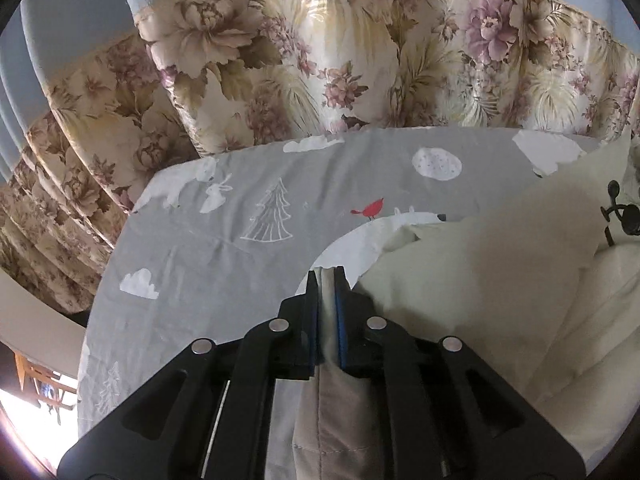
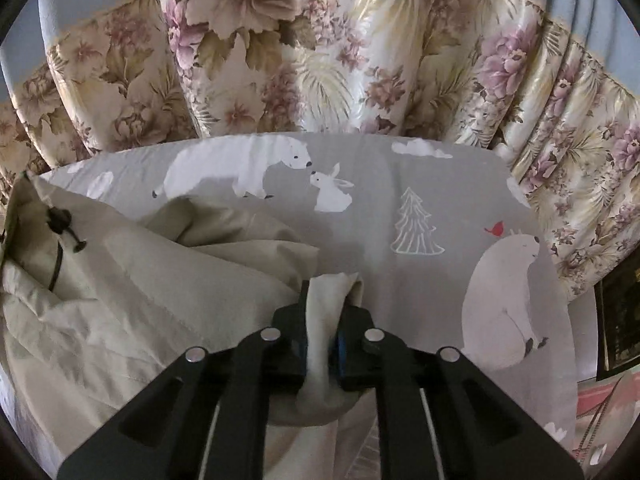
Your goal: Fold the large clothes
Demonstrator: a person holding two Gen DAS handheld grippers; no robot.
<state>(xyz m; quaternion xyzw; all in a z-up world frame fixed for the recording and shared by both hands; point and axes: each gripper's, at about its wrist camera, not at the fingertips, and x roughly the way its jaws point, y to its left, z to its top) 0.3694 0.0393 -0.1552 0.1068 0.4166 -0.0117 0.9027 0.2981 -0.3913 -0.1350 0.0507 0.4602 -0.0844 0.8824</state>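
Note:
A large cream-beige garment lies bunched on a grey bed sheet printed with bears, rabbits and trees. My left gripper is shut on a fold of the garment at its left side. In the right wrist view the garment spreads to the left, with a black drawcord and toggle near its far end. My right gripper is shut on a bunched edge of the garment at its right side. The sheet lies ahead of it.
Floral curtains hang close behind the bed's far edge, also in the right wrist view. A wooden chair shows past the bed's left edge. A dark framed object stands right of the bed.

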